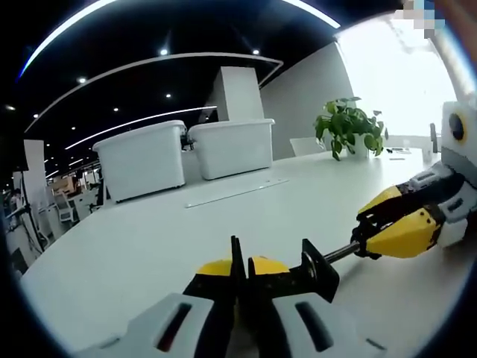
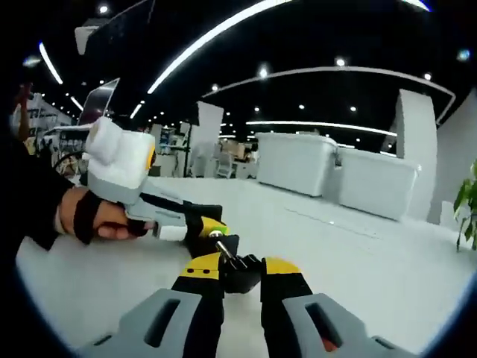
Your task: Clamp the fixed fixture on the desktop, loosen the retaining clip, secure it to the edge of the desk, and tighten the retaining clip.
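Observation:
The fixture is a black clamp with a metal screw rod, held just above the white desk. My left gripper is shut on the clamp's black body between its yellow-tipped jaws. My right gripper comes in from the right and is closed on the rod's far end. In the right gripper view, my right gripper is shut on the black knob of the screw. The left gripper, held in a person's hand, holds the clamp from the left.
Two white lidded bins stand at the back of the desk, with a thin long strip lying in front of them. A potted plant stands at the far right. The desk's near edge curves round at the left.

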`<state>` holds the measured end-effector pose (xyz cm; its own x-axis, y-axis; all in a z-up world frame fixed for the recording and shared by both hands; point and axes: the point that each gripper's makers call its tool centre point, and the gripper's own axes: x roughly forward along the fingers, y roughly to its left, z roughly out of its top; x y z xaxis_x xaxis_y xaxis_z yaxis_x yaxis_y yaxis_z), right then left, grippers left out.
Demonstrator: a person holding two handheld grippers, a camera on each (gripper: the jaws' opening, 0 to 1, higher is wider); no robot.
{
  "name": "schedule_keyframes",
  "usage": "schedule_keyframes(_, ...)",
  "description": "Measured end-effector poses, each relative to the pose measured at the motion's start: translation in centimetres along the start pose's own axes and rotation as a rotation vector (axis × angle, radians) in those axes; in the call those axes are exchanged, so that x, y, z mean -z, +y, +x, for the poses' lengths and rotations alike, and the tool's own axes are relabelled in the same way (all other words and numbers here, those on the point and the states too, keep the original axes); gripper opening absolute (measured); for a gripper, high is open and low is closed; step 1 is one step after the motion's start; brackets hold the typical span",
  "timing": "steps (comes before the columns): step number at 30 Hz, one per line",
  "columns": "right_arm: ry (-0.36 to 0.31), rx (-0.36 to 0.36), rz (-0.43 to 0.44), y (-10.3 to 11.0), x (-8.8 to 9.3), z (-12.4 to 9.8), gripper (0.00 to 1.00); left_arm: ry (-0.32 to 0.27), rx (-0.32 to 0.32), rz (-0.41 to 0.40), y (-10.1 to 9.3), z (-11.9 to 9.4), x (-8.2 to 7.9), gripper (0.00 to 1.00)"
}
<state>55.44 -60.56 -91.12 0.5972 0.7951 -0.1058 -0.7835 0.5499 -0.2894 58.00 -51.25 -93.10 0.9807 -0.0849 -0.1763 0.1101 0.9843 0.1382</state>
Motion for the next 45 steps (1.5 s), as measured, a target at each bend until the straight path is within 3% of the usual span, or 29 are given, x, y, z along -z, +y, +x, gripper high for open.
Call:
schedule_keyframes(2, -0.008, 0.01, -0.125, 0.3, -0.1, 0.0, 0.16, 0.001, -0.001, -0.001, 0.0, 0.0, 0.0, 0.07)
schedule_keyframes(3, -0.007, 0.014, -0.147, 0.4, -0.1, 0.0, 0.16, 0.001, -0.001, -0.001, 0.0, 0.0, 0.0, 0.06)
schedule_keyframes(8, -0.009, 0.02, -0.188, 0.6, -0.1, -0.1, 0.16, 0.002, -0.003, -0.004, 0.1, 0.1, 0.1, 0.06)
schedule_keyframes(13, -0.014, 0.014, -0.282, 0.7, -0.1, 0.0, 0.18, 0.002, -0.004, -0.005, 0.1, 0.1, 0.1, 0.06)
schedule_keyframes(16, -0.016, 0.003, -0.286, 0.6, -0.1, 0.1, 0.18, 0.001, -0.003, -0.006, 0.1, 0.1, 0.1, 0.06)
schedule_keyframes(25, -0.021, -0.047, -0.049, 1.3, -0.7, 0.1, 0.22, -0.01, 0.027, -0.014, -0.4, 0.1, -0.2, 0.05)
schedule_keyframes(30, -0.041, -0.038, 0.146, 0.2, -1.7, -0.7, 0.22, -0.015, 0.028, -0.008, -0.4, 0.0, -0.2, 0.04)
schedule_keyframes(34, -0.043, -0.025, 0.307, -0.7, -2.2, -1.9, 0.28, -0.025, 0.025, -0.013, -0.2, -0.1, -0.5, 0.04)
schedule_keyframes(36, -0.064, -0.012, 0.297, -0.8, -2.7, -2.5, 0.27, -0.025, 0.024, -0.005, -0.3, -0.1, -0.6, 0.03)
schedule_keyframes(38, -0.025, 0.021, 0.232, -0.9, -2.5, -2.9, 0.26, -0.024, 0.023, -0.002, -0.3, -0.1, -0.6, 0.03)
schedule_keyframes(45, 0.077, 0.075, -0.156, 1.1, -3.0, -3.3, 0.26, -0.025, 0.026, -0.012, -0.1, -0.4, -0.8, 0.03)
